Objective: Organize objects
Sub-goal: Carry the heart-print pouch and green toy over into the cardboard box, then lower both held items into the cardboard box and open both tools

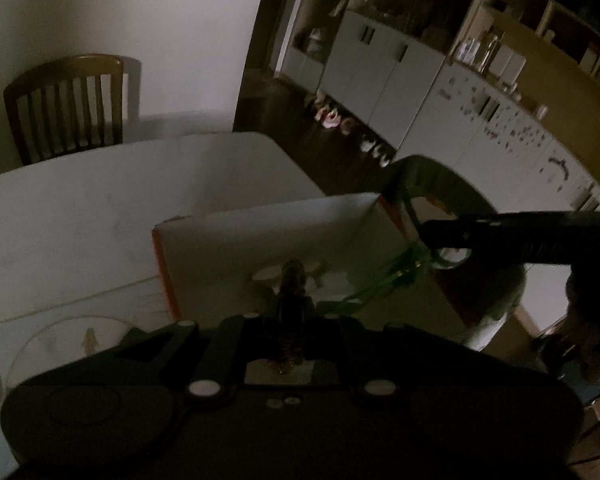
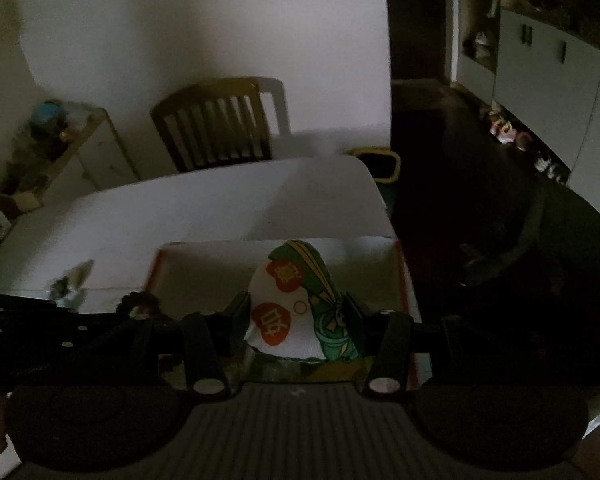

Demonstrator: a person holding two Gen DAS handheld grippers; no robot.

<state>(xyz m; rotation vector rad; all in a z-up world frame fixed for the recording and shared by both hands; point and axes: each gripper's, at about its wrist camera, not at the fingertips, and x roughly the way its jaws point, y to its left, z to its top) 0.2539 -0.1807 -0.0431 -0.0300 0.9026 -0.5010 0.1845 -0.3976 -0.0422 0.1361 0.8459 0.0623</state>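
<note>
Left wrist view, nearest first: left tool (image 1: 290,322) clenched on a small brown figurine (image 1: 291,292), held upright between the jaws above the open white box (image 1: 236,240) with orange-red edges. Just past it, pale round pieces (image 1: 300,276) on the box floor, too dim to identify. Right of that, green cord (image 1: 384,284) trailing into the box from the other tool's dark arm (image 1: 540,240), reaching in from the right edge. Left of the box, bare white tabletop (image 1: 80,220) with a clear round lid or plate (image 1: 60,340) at the near left corner. Beyond, wooden slatted chair (image 1: 66,108) against the wall; further right, white cabinets (image 1: 380,72) along a dark floor. Right wrist view, nearest first: right tool (image 2: 300,320) clamped on a white printed card or packet (image 2: 292,308) bearing red hearts and a green cartoon figure, poised over the same box (image 2: 204,268), near its front edge. Left of the jaws, crumpled pale item (image 2: 74,280) on the tabletop (image 2: 180,208). Farther back, same chair (image 2: 216,124), low shelf unit (image 2: 72,152) with clutter at left, yellow-rimmed container (image 2: 384,164) on the floor past the tabletop's far corner.
</note>
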